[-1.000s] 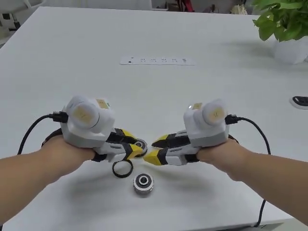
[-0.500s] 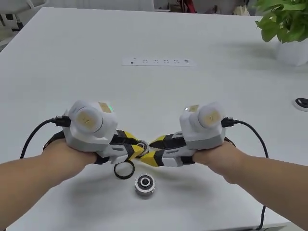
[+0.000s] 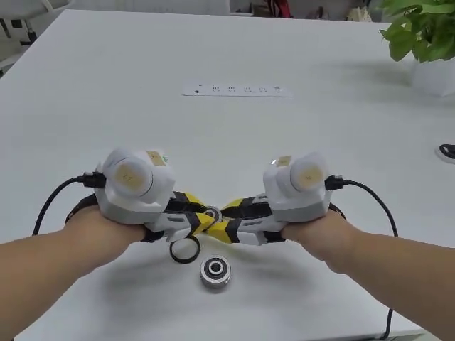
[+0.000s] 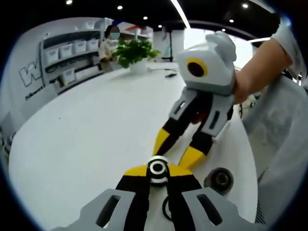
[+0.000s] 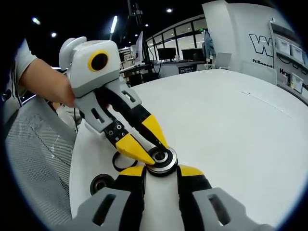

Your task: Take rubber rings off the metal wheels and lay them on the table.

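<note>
Gripping a small round metal wheel (image 4: 158, 166) between its yellow-tipped jaws, the left gripper (image 4: 158, 175) is closed firmly on it and holds it over the white table (image 3: 142, 85). The held wheel has a dark band around its rim, though whether that is a rubber ring is hard to tell.

Facing it, tip to tip, is the right gripper (image 5: 161, 172). Its jaws are spread apart with nothing clamped, one yellow tip on either side of that held wheel and very close to it.

Now down to the table: a second metal wheel (image 3: 214, 271) lies flat there, with a silver hub and a dark band. That is our marker. The held wheel sits just beyond it, towards the far edge of the table. A loose black rubber ring (image 3: 183, 250) lies flat on the table just beside the marker wheel, to its left and a touch farther off. A white power strip (image 3: 237, 90) lies well beyond it, and a green potted plant (image 3: 419, 32) stands far off beyond it to the right.
</note>
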`<state>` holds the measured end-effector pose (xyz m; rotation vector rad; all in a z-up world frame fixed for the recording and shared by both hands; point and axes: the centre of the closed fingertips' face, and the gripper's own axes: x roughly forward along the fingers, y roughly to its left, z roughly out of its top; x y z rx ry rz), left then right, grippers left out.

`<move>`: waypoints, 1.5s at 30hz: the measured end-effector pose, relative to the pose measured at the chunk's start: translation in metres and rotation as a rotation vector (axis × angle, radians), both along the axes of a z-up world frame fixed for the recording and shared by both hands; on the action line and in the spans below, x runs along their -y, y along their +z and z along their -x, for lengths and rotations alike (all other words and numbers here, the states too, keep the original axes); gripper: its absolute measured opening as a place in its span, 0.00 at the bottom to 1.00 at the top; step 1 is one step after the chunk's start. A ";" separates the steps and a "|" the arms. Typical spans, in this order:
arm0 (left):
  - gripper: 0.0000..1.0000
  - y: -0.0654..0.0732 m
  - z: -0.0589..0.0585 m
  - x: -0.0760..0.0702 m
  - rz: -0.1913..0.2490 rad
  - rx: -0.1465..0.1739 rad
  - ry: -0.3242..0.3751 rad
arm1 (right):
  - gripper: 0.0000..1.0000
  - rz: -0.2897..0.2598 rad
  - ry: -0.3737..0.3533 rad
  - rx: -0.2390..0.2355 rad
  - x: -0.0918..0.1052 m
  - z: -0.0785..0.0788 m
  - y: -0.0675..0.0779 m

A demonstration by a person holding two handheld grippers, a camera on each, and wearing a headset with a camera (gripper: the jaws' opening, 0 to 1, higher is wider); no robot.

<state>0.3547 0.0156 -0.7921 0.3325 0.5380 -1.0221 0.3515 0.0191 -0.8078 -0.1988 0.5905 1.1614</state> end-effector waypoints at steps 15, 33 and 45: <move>0.13 0.000 0.000 0.000 0.009 -0.009 0.016 | 0.14 -0.002 0.006 -0.007 0.006 0.001 -0.001; 0.13 0.000 0.000 0.000 -0.004 0.001 0.018 | 0.00 -0.038 -0.058 -0.066 0.011 -0.003 -0.003; 0.12 0.001 0.002 0.000 -0.028 0.008 0.013 | 0.00 -0.145 -0.155 -0.148 0.018 -0.012 0.008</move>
